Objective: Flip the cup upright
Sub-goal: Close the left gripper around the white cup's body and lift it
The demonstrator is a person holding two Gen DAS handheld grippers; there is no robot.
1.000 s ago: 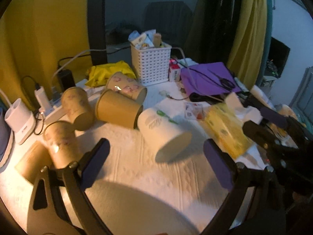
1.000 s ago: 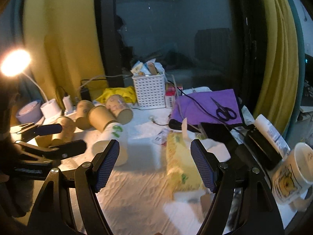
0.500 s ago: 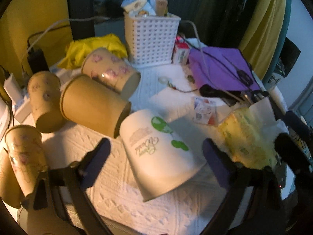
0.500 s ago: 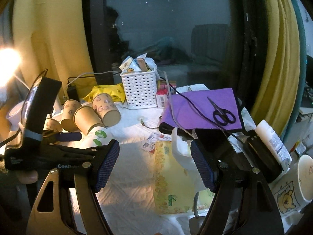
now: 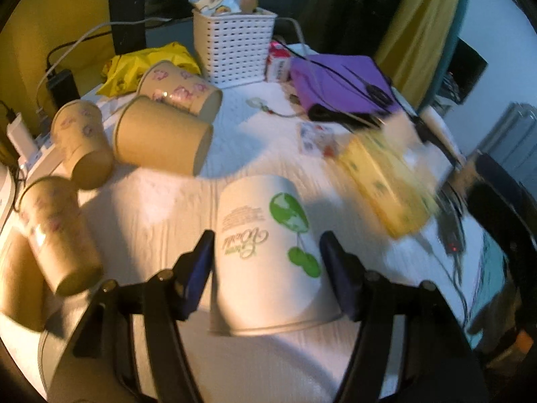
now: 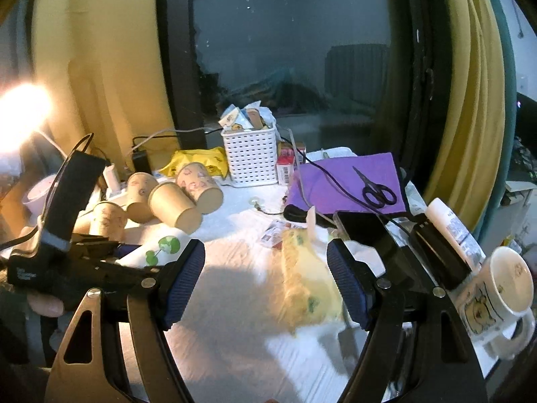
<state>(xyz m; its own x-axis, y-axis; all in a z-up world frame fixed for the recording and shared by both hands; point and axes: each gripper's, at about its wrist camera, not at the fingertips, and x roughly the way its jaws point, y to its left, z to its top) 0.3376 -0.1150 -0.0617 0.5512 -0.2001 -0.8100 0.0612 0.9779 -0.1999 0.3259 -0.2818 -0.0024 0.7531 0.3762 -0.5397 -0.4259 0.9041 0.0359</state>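
- Brown paper cups lie tipped near the table's far left edge, behind the white cup.
- Left gripper clasps the white cup, lying sideways.
- Right gripper hangs spread, holding nothing, above a yellow packet.

A bright warm lamp glare burned at the left; the yellow soft packet was motion-blurred, and picture edges curved darkly.

White cup with green balloon print and green script. Plain tan cup at 10 o'clock; pink-flowered cup behind it. White perforated basket at 12, purple cloth at 1, yellow pack at 3. White textured desk cover. Blue tool pads.
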